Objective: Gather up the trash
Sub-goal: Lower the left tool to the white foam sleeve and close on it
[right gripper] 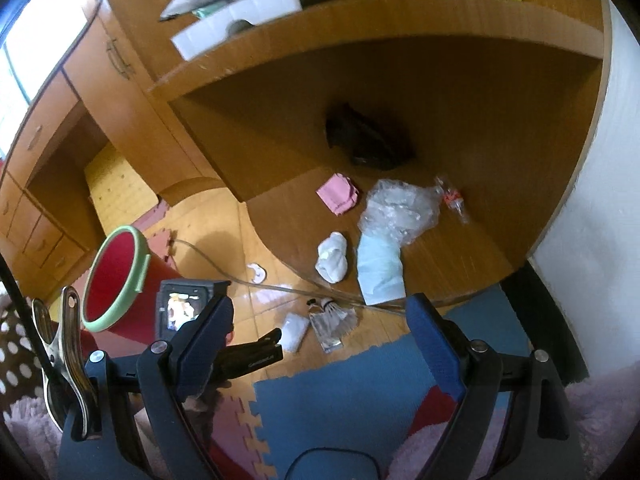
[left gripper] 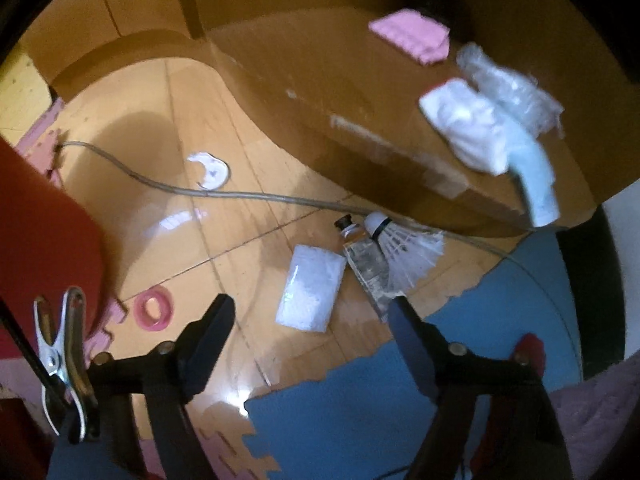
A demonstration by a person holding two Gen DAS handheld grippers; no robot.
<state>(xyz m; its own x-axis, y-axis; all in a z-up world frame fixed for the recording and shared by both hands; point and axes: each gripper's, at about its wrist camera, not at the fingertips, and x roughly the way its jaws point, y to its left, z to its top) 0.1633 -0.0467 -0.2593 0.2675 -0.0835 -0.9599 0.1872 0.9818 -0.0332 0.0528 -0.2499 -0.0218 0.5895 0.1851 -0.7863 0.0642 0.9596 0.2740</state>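
The left gripper (left gripper: 312, 316) is poised over the white packet (left gripper: 310, 290) on the floor, jaws apart with nothing pressed between them. Just right of the packet lie a tube (left gripper: 362, 256) and a shuttlecock (left gripper: 404, 248), touching each other. The packet should be straddled squarely, clear of the tube, before the jaws are brought together. The right gripper (right gripper: 320, 324) is held released and empty. The red bin (right gripper: 116, 280) stands to the left.

left wrist: close, steeply down on wooden floor (left gripper: 224, 240) | right wrist: farther back, slanting down toward wooden desk | shared: white feathered shuttlecock (left gripper: 404, 248) (right gripper: 338, 312), frame centre.
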